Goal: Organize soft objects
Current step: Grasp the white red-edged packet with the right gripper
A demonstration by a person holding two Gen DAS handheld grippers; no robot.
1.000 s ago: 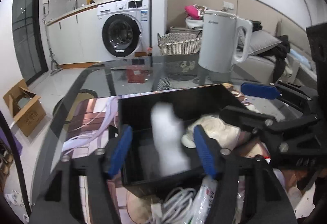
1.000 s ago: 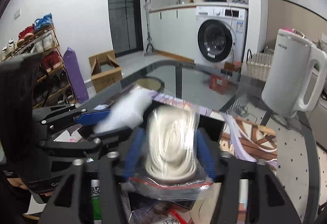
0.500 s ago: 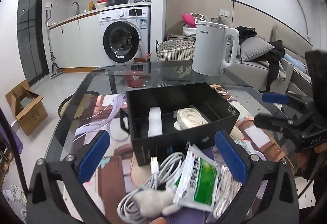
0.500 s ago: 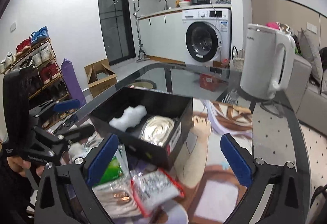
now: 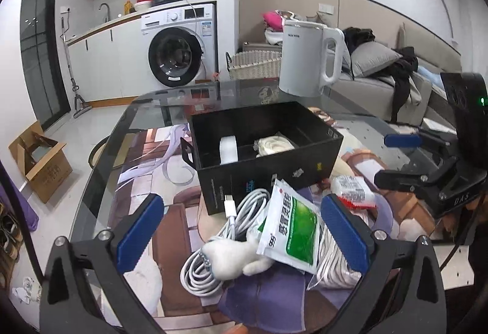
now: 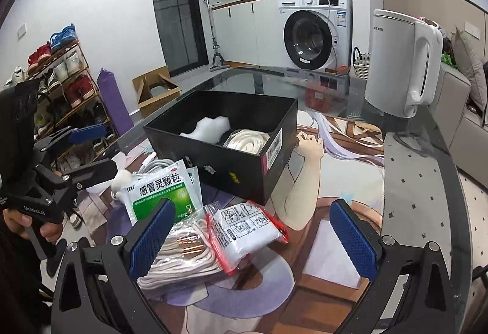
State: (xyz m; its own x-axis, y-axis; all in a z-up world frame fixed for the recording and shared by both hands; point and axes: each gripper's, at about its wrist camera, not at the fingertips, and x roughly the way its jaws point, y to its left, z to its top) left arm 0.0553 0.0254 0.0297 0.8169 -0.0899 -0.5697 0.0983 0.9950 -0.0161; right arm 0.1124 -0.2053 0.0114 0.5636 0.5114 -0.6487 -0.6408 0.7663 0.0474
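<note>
A black box [image 5: 274, 172] [image 6: 244, 169] stands on the glass table. Inside lie a white foam piece [image 5: 228, 148] [image 6: 210, 128] and a bagged coil of cream rope [image 5: 273, 145] [image 6: 247, 140]. In front of the box lie a green-and-white medicine packet [image 5: 289, 230] [image 6: 161, 192], a white cable coil [image 5: 213, 248], a small white plush toy [image 5: 235, 254], a red-edged white pouch [image 6: 247, 227] [image 5: 353, 192] and a bag of cream cords [image 6: 180, 257]. My left gripper [image 5: 241, 236] is open and empty above this pile. My right gripper [image 6: 253, 239] is open and empty over the pouch.
A white kettle [image 5: 308, 59] [image 6: 399, 65] stands at the table's far side. A printed mat [image 6: 335, 181] covers the table. A cardboard box [image 5: 39, 157] sits on the floor to the left. A shoe rack [image 6: 58, 81] stands beyond the table edge.
Both grippers let go of the foam and the rope bag inside the box, opened wide and pulled back toward the near pile.
</note>
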